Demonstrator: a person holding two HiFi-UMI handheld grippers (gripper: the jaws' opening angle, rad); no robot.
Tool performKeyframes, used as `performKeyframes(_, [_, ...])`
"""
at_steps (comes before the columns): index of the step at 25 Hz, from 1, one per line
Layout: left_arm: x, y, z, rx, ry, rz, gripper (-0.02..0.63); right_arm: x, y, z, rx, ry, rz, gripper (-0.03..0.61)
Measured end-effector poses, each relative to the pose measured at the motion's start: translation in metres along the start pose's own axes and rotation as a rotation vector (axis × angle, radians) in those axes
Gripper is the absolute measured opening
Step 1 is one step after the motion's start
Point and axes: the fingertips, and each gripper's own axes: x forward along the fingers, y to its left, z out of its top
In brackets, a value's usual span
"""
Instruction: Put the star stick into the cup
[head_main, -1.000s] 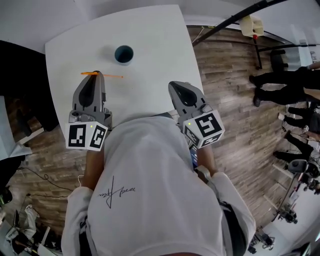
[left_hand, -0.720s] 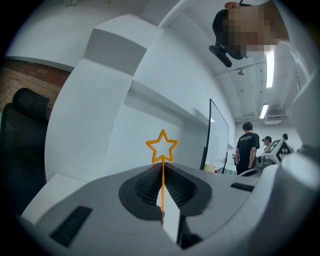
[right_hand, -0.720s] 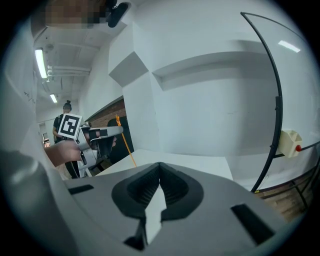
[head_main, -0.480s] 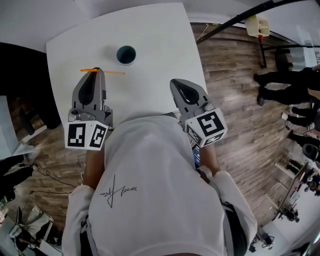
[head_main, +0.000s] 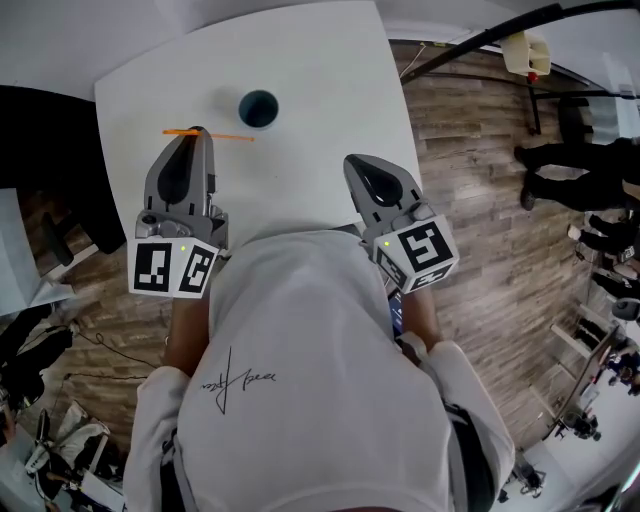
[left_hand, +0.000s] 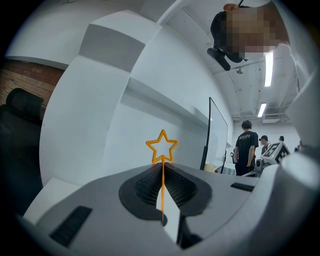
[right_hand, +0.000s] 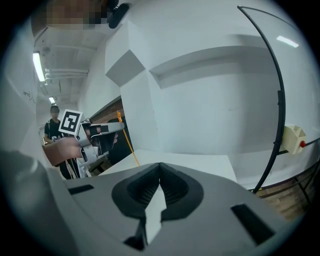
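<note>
The grey left gripper clamps a thin orange stick with a hollow star tip, probably plastic, near the round dark-teal cup on the smooth white table. The right gripper is empty, its ribbed black pads meeting.

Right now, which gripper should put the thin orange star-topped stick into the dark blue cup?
Left: the left gripper grips the star stick, with the cup just ahead; the right gripper is shut, empty.
</note>
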Motion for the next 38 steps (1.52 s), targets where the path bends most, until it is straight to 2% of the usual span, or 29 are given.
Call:
performKeyframes(12, [0.024,0.007,0.007,-0.006,-0.004,-0.003,0.020,0.012,-0.006,-0.002,0.021,0.019,0.007,0.009])
performKeyframes(38, [0.050,0.024,-0.008,0.000,0.044,0.014,0.020,0.030,-0.013,-0.017,0.091,0.066,0.022,0.009])
